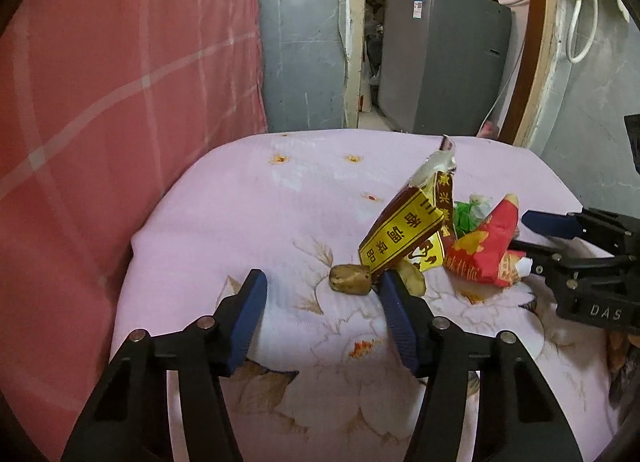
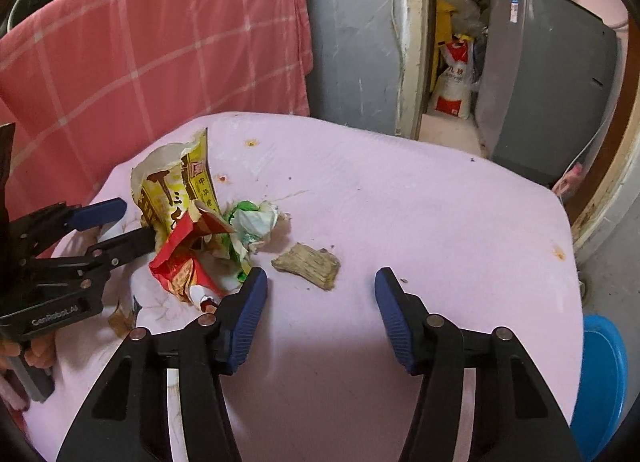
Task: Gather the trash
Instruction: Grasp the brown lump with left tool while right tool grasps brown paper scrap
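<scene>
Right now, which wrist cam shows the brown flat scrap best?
Right wrist: the brown scrap lies unobstructed on the pink cloth, just ahead of the open fingers. Left wrist seems to show none of it; the wrapper pile would block it.

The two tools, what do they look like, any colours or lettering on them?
Both match: the left tool and right tool have black angular plastic arms with triangular cut-outs, silver round pins at the pivots, and blue ribbed pads on the fingers. White lettering marks the bodies: "GenRobot.AI" on the left, "DAS" on the right. No cables or sleeves show.

Two wrappers (image 2: 176, 182) (image 2: 180, 262), one crumpled wad (image 2: 256, 222), one brown chunk (image 2: 308, 264).
</scene>
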The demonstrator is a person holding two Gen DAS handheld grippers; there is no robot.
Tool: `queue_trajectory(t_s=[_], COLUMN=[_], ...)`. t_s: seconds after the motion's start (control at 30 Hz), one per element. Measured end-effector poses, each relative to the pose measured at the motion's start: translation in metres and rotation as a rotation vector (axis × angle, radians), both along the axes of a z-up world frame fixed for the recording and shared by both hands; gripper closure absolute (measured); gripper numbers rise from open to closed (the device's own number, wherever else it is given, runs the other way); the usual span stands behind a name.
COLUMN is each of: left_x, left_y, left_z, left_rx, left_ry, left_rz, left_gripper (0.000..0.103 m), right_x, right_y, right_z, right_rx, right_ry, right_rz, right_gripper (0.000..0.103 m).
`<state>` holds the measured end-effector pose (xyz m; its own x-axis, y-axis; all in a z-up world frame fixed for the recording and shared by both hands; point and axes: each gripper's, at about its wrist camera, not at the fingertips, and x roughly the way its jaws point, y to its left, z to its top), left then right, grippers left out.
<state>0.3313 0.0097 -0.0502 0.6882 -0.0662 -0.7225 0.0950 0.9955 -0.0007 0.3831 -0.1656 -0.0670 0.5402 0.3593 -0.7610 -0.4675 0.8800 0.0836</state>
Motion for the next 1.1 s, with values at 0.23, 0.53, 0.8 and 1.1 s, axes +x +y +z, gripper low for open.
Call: queue_trajectory(t_s=[0.23, 0.53, 0.8, 1.1], left_x=[0.003, 0.002, -0.005, -0.024], left_y=[-0.006, -0.006, 0.0, 0.001], left_z=[-0.002, -0.004, -0.004, 0.0], left_rx=[0.027, 0.015, -0.046, -0.067], left_ry=[0.009, 0.0, -0.012, -0.034], left_rz=[-0.002, -0.01, -0.017, -0.048], left_gripper=[0.057, 0.085, 0.086, 0.086], right_x=[0.007, 0.008, 0.008, 0.002], right_y=[0.001, 0.004, 0.0, -0.005], right_z=[-0.003, -0.004, -0.003, -0.003], right_rx=[0.007, -0.006, 0.009, 0.05], right_ry=[0.025, 0.025, 0.022, 0.014], right_rz=[0.002, 0.002, -0.02, -0.02], right_gripper=[0.052, 0.059, 0.071, 0.089])
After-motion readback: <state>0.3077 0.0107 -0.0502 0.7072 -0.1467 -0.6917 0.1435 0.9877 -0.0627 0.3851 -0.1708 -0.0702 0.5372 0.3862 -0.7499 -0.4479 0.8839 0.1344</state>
